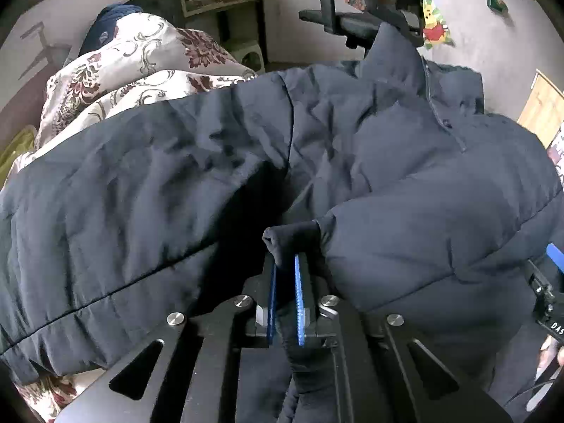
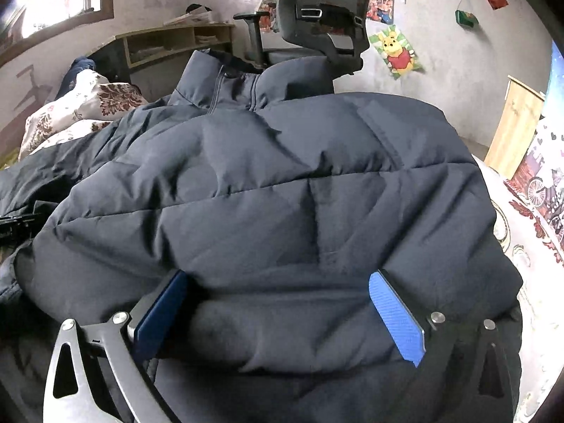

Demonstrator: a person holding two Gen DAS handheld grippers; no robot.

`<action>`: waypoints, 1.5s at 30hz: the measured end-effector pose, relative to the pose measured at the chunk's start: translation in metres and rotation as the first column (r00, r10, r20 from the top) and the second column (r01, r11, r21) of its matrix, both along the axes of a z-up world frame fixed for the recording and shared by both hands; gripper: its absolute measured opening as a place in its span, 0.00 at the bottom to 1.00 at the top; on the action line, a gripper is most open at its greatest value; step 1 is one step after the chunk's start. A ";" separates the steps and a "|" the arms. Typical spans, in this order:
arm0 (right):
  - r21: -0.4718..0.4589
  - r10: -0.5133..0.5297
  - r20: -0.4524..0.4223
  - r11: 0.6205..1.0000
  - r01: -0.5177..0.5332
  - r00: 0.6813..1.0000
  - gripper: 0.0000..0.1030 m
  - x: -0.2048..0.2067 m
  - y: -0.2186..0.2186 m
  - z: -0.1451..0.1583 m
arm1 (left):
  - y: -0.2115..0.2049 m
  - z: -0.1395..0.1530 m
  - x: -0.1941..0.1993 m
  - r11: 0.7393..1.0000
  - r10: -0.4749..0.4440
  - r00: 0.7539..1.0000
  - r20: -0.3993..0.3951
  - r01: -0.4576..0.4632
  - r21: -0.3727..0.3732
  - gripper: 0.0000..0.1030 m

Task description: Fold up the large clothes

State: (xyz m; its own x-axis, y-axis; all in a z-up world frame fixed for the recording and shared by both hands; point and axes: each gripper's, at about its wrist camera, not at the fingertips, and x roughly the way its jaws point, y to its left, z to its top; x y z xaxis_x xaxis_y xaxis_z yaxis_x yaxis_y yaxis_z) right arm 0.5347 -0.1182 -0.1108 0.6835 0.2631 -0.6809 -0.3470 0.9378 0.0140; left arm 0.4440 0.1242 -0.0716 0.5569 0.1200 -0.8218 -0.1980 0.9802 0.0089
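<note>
A large dark navy puffer jacket [image 1: 370, 162] lies spread over a floral bedspread, its collar at the far side. My left gripper [image 1: 286, 264] is shut on the knit cuff of a sleeve [image 1: 290, 239], which sticks out past the blue pads. In the right wrist view the same jacket [image 2: 282, 183] fills the frame. My right gripper [image 2: 280, 282] is open wide, its blue pads [image 2: 394, 317] set on either side of a thick padded fold of the jacket. The right gripper's edge shows at the far right of the left wrist view [image 1: 553, 257].
A floral quilt [image 1: 116, 70] is bunched at the back left of the bed. A black office chair [image 2: 317, 24] stands behind the jacket's collar. A wooden shelf desk [image 2: 169, 42] lines the back wall. The floral bedspread [image 2: 528, 246] shows at the right.
</note>
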 end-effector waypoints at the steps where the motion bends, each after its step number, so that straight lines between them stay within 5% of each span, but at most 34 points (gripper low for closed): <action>1: -0.001 -0.001 0.001 1.000 0.001 1.000 1.00 0.000 0.000 0.000 | 0.002 0.002 -0.001 1.000 0.003 1.000 0.004 -0.003 -0.011 0.09; 3: -0.005 -0.002 0.002 1.000 0.002 1.000 1.00 -0.001 0.000 0.001 | 0.005 0.004 -0.003 0.999 0.011 1.000 0.006 -0.011 -0.041 0.13; 5: -0.013 -0.005 0.001 1.000 0.005 1.000 1.00 -0.002 0.001 0.003 | 0.010 0.007 -0.006 0.997 0.032 0.999 0.007 -0.032 -0.075 0.39; 7: -0.024 -0.013 0.000 1.000 0.013 1.000 1.00 -0.005 0.002 0.005 | 0.016 0.014 -0.014 0.991 0.064 0.997 0.031 -0.060 -0.119 0.55; 16: -0.049 -0.055 0.089 0.997 0.060 0.995 1.00 -0.037 0.006 0.033 | 0.028 0.049 -0.046 0.978 0.104 0.989 0.105 -0.082 -0.193 0.71; 29: -0.113 0.129 0.261 0.988 -0.103 0.957 1.00 -0.090 0.069 0.080 | 0.058 0.079 -0.103 0.982 0.130 0.981 0.145 -0.108 -0.154 0.73; 45: -0.086 0.203 0.204 0.978 -0.189 0.958 1.00 -0.097 0.130 0.066 | 0.126 0.075 -0.203 0.954 0.291 0.949 0.119 -0.278 -0.115 0.74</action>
State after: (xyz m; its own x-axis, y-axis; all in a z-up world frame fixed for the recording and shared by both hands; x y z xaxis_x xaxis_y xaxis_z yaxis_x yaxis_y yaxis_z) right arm 0.4375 0.0115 -0.0443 0.7524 0.3663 -0.5475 -0.5130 0.8472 -0.1381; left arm 0.2412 0.2500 0.0033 0.6164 0.2142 -0.7577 -0.4619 0.8777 -0.1277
